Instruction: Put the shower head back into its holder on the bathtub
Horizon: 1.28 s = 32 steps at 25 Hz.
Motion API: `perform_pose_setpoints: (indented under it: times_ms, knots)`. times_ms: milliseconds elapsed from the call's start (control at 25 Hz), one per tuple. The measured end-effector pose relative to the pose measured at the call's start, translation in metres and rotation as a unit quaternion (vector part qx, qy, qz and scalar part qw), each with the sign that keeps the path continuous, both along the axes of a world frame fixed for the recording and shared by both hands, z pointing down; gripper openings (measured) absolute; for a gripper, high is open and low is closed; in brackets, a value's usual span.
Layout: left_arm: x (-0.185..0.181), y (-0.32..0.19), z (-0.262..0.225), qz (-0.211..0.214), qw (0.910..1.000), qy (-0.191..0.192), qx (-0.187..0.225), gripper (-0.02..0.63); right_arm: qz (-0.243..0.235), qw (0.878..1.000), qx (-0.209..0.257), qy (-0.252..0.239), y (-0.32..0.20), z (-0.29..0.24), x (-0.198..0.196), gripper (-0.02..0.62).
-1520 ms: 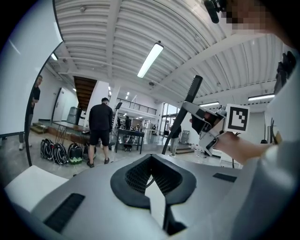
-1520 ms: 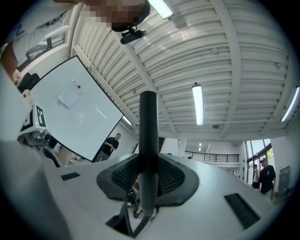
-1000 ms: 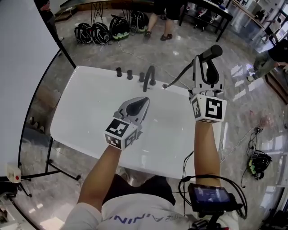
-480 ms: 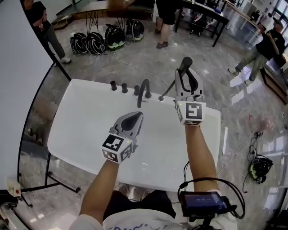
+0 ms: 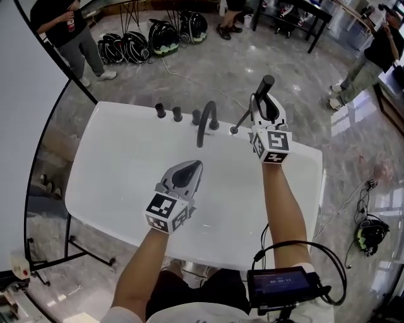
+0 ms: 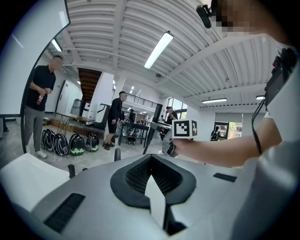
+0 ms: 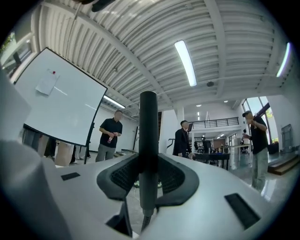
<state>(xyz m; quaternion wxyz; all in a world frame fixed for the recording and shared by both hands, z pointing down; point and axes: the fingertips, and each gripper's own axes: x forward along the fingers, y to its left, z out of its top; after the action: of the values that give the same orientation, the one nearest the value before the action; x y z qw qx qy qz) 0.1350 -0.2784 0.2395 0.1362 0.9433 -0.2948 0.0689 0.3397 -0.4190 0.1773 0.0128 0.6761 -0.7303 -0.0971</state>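
Note:
My right gripper is shut on the black stick-shaped shower head, which stands upright over the tub's far right rim. In the right gripper view the shower head rises between the pads of that gripper. Its hose runs down to a small black fitting on the rim, just right of the curved black faucet. My left gripper hovers over the middle of the white bathtub, shut with nothing in it; its pads meet at the tip.
Three black knobs stand on the rim left of the faucet. A whiteboard leans at the left. People stand on the marble floor beyond, near helmets and a dark table. A headset lies on the floor to the right.
Both grippers have come down toward the tub. The right one, still holding the shower head, has dropped further and moved closer to the faucet end of the rim.

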Motion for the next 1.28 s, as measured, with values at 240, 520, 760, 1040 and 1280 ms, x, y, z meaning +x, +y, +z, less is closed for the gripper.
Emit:
perform_pose_setpoints:
  times_ms: [240,520,760,1040,1280]
  knots:
    - [-0.005,-0.014,0.04,-0.01,0.9999,-0.002,-0.01,0.018,-0.013,0.998,-0.04,-0.043,-0.033,0.072,0.011,0.124]
    - [-0.016,-0.022,0.095,-0.013,0.9995,-0.019,-0.022,0.018,-0.005,0.996,-0.075,-0.056,-0.062,0.154,0.028,0.124]
    - [-0.029,-0.025,0.137,-0.018,0.999,-0.026,-0.033,0.018,-0.004,0.992,-0.104,-0.073,-0.078,0.224,0.038,0.124]
    - [-0.043,-0.025,0.18,-0.028,0.9976,-0.013,-0.062,0.018,-0.012,0.989,-0.137,-0.06,-0.091,0.286,0.024,0.124]
    - [-0.058,-0.021,0.204,-0.036,0.9967,-0.014,-0.071,0.018,-0.012,0.986,-0.159,-0.058,-0.101,0.314,0.025,0.124]
